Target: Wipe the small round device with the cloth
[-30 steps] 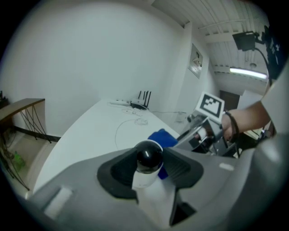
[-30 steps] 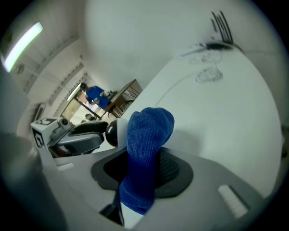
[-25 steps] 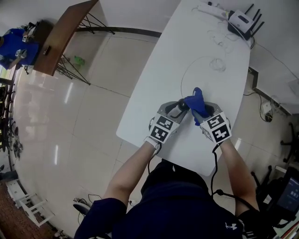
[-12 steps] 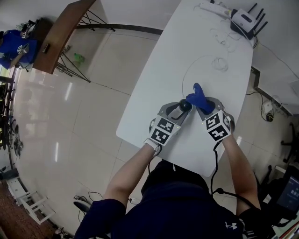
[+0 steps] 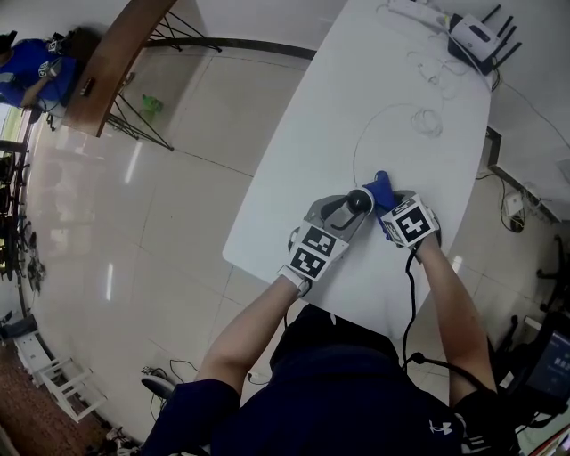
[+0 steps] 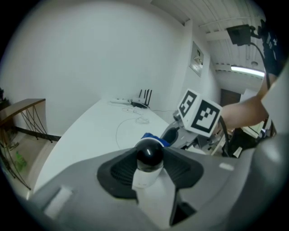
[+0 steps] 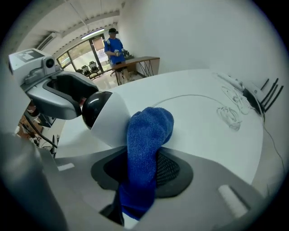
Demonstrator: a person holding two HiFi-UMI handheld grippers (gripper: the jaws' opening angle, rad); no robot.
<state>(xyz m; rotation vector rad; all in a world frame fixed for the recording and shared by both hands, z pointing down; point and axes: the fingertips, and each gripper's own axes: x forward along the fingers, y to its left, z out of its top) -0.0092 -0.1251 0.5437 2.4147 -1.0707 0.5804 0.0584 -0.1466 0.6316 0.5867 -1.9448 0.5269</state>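
My left gripper (image 5: 346,207) is shut on the small round device (image 6: 148,159), which has a white body and a glossy black ball on top, standing upright between the pads above the white table (image 5: 356,98). The right gripper (image 5: 386,203) is shut on a folded blue cloth (image 7: 146,146), which sticks out past its jaws. In the right gripper view the cloth's tip rests against the white side of the device (image 7: 108,118). In the head view both grippers meet near the table's near edge, with the cloth (image 5: 380,187) just right of the black ball (image 5: 361,199).
A thin white cable (image 5: 426,118) loops across the table's middle. A white router with black antennas (image 5: 475,36) and a power strip (image 5: 417,11) lie at the far end. A wooden side table (image 5: 116,62) stands on the tiled floor to the left, with a person in blue (image 7: 113,45) behind it.
The right gripper has come down and tipped steeper, bringing the cloth from above the device to its side. The left gripper with the device has risen slightly.
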